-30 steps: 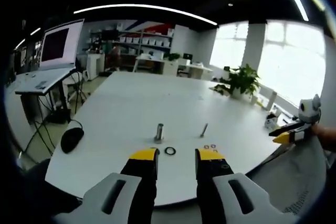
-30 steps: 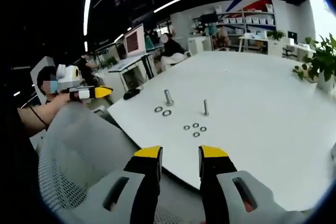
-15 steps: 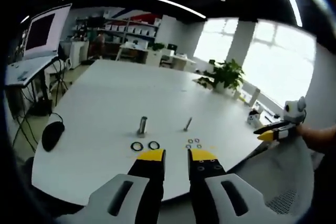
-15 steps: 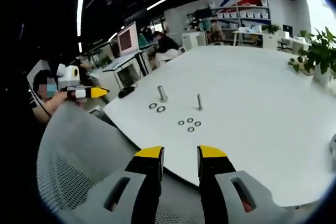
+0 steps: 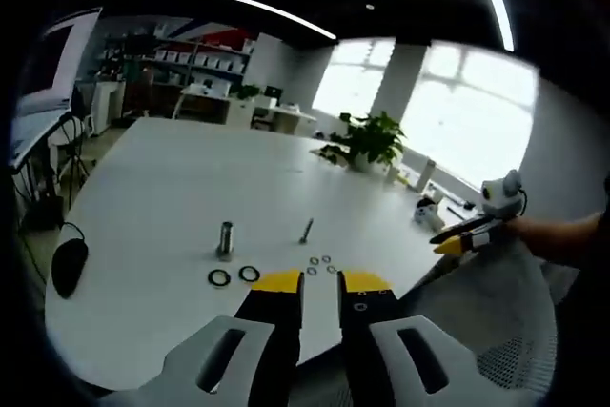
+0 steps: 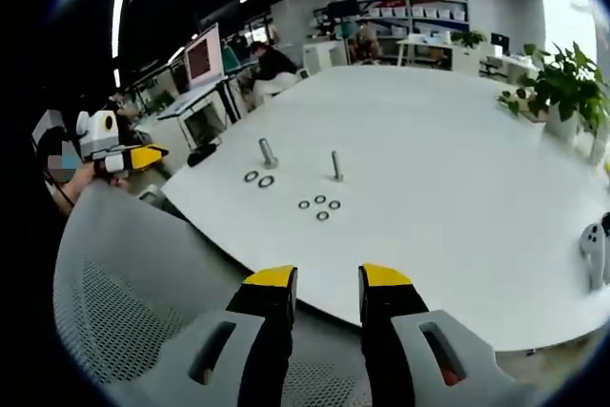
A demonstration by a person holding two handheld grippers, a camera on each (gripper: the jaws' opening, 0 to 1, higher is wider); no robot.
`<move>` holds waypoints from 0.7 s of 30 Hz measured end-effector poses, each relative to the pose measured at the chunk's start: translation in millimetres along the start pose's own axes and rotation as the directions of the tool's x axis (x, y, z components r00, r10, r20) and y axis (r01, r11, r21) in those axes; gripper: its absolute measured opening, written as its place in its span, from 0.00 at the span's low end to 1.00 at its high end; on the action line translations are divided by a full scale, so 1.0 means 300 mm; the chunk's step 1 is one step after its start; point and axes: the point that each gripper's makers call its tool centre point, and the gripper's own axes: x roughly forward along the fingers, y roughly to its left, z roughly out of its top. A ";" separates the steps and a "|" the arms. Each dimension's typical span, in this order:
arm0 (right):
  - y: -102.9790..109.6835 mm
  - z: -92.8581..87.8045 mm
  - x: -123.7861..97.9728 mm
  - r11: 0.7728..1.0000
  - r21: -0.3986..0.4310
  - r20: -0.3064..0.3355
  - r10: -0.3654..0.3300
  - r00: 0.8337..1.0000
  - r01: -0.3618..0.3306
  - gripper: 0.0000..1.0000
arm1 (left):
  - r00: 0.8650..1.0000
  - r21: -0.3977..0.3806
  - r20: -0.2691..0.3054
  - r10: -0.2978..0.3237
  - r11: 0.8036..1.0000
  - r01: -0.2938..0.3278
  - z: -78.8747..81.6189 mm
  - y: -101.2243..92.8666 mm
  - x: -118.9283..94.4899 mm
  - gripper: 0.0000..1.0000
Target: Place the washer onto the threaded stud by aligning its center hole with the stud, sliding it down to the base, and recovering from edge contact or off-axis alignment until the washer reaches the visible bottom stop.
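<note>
Both tongs hang in the air off the edge of the white desk [image 6: 457, 131]. The left tongs [image 5: 317, 285] and the right tongs [image 6: 327, 279] are apart and hold nothing. Four small washers [image 6: 319, 207] lie on the desk near the thin stud [image 6: 336, 166].

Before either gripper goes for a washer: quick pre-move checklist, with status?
1. Left gripper empty, jaws parted: ok.
2. Right gripper empty, jaws parted: ok.
3. Thin stud upright, nothing on it: ok.
4. Small washers lying loose on the table near it: ok.
5. Grippers within reach of the washers: not ok, both back off the table edge.
6. Which washer size fits which stud: cannot tell.
</note>
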 end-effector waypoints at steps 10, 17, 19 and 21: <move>0.051 -0.037 0.000 0.995 -0.068 -0.090 0.072 0.993 -0.078 0.28 | 1.000 0.000 0.003 0.011 1.000 -0.011 -0.002 0.008 -0.004 0.12; 0.090 -0.044 0.000 0.971 -0.139 -0.157 0.173 0.972 -0.195 0.29 | 1.000 -0.012 0.023 -0.002 1.000 0.002 0.007 0.000 -0.005 0.12; 0.072 -0.022 0.006 0.968 -0.144 -0.163 0.184 0.969 -0.208 0.29 | 1.000 -0.020 0.029 -0.003 1.000 0.004 0.010 -0.001 -0.005 0.14; 0.066 0.004 0.013 0.961 -0.166 -0.158 0.197 0.968 -0.223 0.29 | 1.000 -0.019 0.006 -0.002 1.000 0.002 -0.003 0.001 -0.002 0.14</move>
